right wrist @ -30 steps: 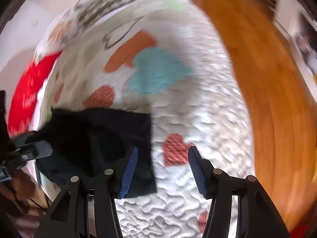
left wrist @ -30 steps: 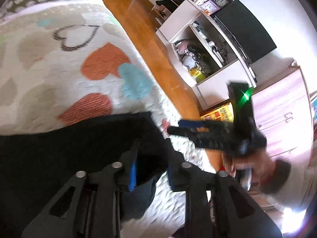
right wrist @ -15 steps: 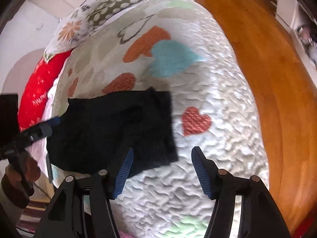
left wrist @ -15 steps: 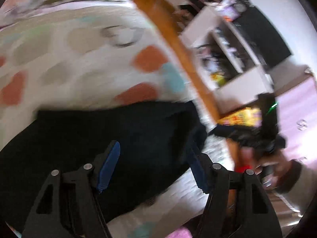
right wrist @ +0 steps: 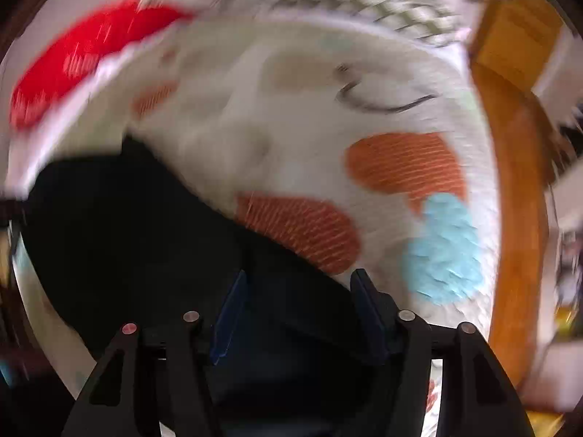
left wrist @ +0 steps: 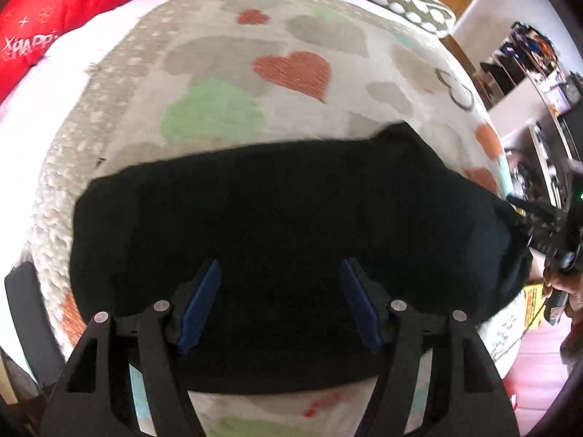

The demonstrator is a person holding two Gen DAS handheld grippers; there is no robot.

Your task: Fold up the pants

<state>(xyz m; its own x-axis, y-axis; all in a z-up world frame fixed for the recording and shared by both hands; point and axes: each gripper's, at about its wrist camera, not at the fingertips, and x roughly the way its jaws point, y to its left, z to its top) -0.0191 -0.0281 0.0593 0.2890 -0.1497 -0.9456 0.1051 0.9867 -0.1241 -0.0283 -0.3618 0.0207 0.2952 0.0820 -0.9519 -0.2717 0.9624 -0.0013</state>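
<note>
Heart-print quilt (left wrist: 226, 83), red pillow (left wrist: 54, 11) — wooden floor (right wrist: 517, 189).

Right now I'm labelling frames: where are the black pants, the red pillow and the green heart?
black pants (left wrist: 291, 218), left wrist view, middle of the cloth.
red pillow (left wrist: 54, 11), left wrist view, its printed face.
green heart (left wrist: 211, 113), left wrist view, centre of the patch.

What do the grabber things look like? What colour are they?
Both grabbers look the same. The left gripper and the right gripper are black plastic frames with triangle-shaped holes and round silver bolts. Each has two fingers lined with flat blue pads. Seen from the left, the right one also shows a tiny green light. No cables or sleeves are clear enough to describe.
</note>
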